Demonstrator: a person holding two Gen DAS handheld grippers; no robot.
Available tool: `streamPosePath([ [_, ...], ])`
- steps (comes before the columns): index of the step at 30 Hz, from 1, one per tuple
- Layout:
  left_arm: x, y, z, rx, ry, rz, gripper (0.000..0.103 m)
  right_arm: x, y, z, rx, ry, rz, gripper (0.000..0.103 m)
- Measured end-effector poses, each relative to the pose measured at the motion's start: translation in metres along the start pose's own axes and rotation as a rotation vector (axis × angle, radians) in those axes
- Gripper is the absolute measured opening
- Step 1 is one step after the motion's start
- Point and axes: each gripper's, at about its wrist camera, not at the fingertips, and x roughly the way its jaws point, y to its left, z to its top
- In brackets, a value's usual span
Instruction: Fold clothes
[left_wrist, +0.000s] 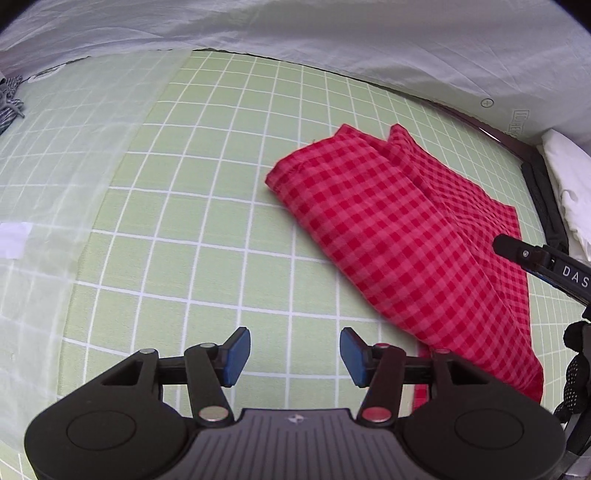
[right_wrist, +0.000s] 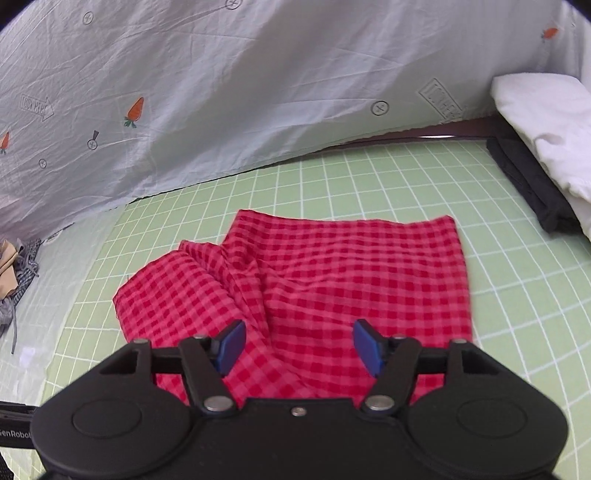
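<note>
A red checked garment (right_wrist: 295, 280) is lying folded on the green grid-lined surface (left_wrist: 207, 229), its layers rumpled along a diagonal ridge and 1 lower corner trailing toward the cameras. In the left wrist view it is sitting to the right of the left gripper (left_wrist: 294, 356), whose jaws are standing spread with nothing between the 2 blue pads (left_wrist: 236, 354); only bare green grid is showing in the gap. The cloth's near edge is passing just beside the right-hand pad of that gripper, though whether it is touching cannot be told.

The right gripper (right_wrist: 299, 347) is hovering over the near part of the garment, jaws spread apart, the checked fabric showing beneath and between the pads (right_wrist: 367, 347) without being pinched. A tip of this same tool is poking into the left wrist view at the right edge.

A pale sheet printed with small carrots (right_wrist: 221, 92) is hanging behind the surface. A white folded cloth (right_wrist: 546, 125) is resting on a dark item (right_wrist: 524, 177) at the far right, and a grey bundle (right_wrist: 18, 284) is lying at the far left.
</note>
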Motion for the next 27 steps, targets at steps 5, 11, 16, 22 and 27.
streamPosePath([
  [5, 0.009, 0.025, 0.024, -0.065, -0.008, 0.022, 0.055, 0.037, 0.035, 0.021, -0.073, 0.014, 0.053, 0.049],
  [11, 0.016, 0.054, 0.049, -0.145, -0.016, 0.038, 0.055, 0.081, 0.07, 0.038, -0.131, 0.069, 0.133, 0.037],
  [16, 0.019, 0.069, 0.058, -0.196, -0.014, 0.035, 0.055, 0.112, 0.088, 0.042, -0.204, 0.117, 0.112, 0.038],
  [22, 0.027, 0.065, 0.061, -0.193, 0.001, 0.031, 0.055, 0.117, 0.085, 0.042, -0.222, 0.141, 0.111, 0.005],
  [27, 0.027, 0.05, 0.059, -0.161, -0.003, 0.028, 0.055, 0.103, 0.072, 0.051, -0.159, 0.098, 0.123, 0.001],
])
